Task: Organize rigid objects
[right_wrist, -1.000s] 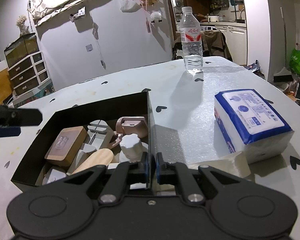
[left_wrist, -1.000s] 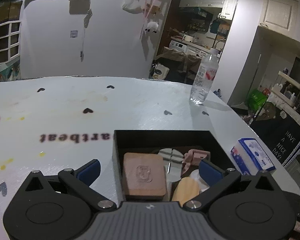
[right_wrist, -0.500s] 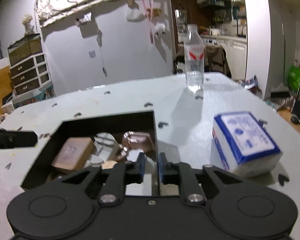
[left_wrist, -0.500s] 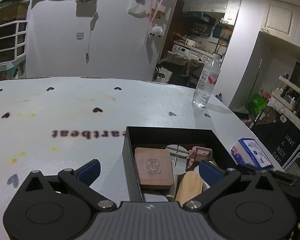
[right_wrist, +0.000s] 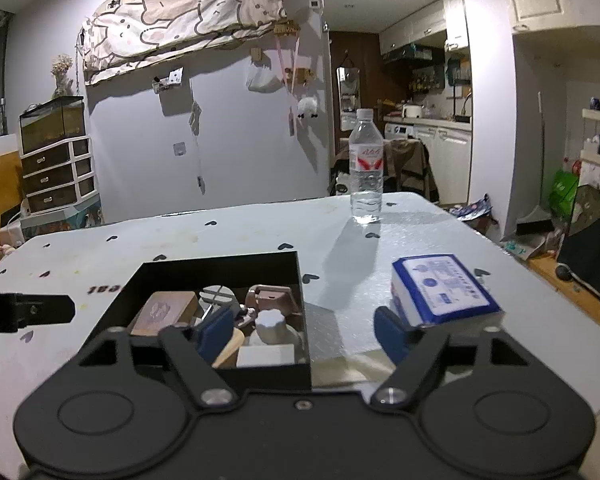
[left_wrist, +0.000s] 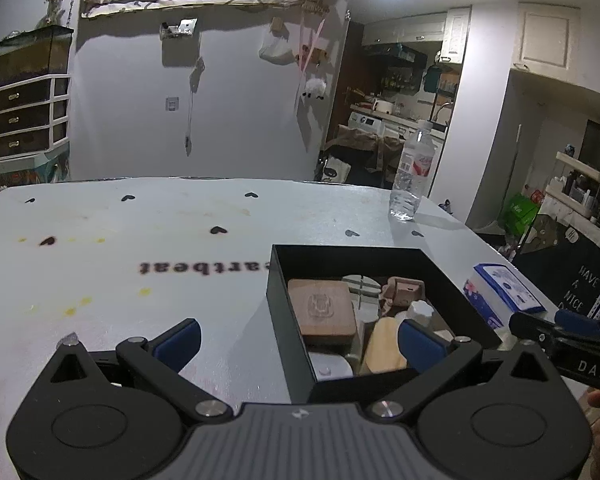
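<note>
A black open box (left_wrist: 340, 249) stands on the white table and holds several rigid pieces: a brown wooden block (left_wrist: 322, 310), a pink piece (left_wrist: 404, 290), a white knob (right_wrist: 271, 322) and a pale wooden oval. My left gripper (left_wrist: 300, 344) is open, its fingers straddling the box's near left corner without touching it. In the right wrist view the same box (right_wrist: 220, 259) lies just ahead. My right gripper (right_wrist: 303, 336) has its jaws opening; the box's right wall stands between the pads, and neither pad presses on it.
A blue and white tissue pack (right_wrist: 444, 288) lies right of the box, close to the right finger. A clear water bottle (right_wrist: 366, 172) stands at the far right of the table (left_wrist: 140, 240). The table's right edge runs just past the pack.
The right gripper, earlier shut on the box's right wall, has let go and spread wide while lifting back. The left gripper has drawn back, so the box sits farther off and more to the right.
</note>
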Demonstrator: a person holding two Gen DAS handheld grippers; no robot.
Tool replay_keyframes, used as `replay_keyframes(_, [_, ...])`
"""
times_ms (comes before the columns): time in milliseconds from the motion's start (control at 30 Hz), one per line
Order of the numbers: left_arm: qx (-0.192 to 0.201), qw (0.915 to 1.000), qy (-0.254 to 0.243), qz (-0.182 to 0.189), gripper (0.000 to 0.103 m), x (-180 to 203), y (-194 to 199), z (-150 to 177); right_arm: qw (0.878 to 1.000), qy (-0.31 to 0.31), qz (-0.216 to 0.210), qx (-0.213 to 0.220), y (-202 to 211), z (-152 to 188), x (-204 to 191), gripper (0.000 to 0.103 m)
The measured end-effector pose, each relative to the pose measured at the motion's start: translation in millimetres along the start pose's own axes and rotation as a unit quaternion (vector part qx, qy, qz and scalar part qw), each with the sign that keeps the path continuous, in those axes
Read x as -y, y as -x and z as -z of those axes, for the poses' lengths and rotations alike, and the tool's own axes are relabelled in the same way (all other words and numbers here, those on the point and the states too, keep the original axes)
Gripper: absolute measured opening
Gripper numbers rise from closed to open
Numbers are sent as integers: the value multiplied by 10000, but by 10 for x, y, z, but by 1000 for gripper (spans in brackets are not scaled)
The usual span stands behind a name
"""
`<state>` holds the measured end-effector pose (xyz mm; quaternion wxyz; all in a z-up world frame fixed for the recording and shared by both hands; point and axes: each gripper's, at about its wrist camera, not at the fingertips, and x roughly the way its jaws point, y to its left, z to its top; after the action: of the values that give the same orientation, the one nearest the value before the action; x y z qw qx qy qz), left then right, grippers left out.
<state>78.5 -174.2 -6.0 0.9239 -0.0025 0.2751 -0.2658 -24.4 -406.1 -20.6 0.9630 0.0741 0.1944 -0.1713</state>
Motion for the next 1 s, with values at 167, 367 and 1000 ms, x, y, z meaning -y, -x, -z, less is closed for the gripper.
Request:
replay_keyframes(167, [128,9997,-30,-189,103,10,147,144,9999,24,2,112,189,91,15,99])
replay_keyframes(367, [267,9992,-101,-281,103,10,328,272,9994,38,65,327,370,178,40,103])
replay_keyframes(1000, [457,9962,-291,-685,103,17,625,535,9985,350,56,424,652,336,-55,103])
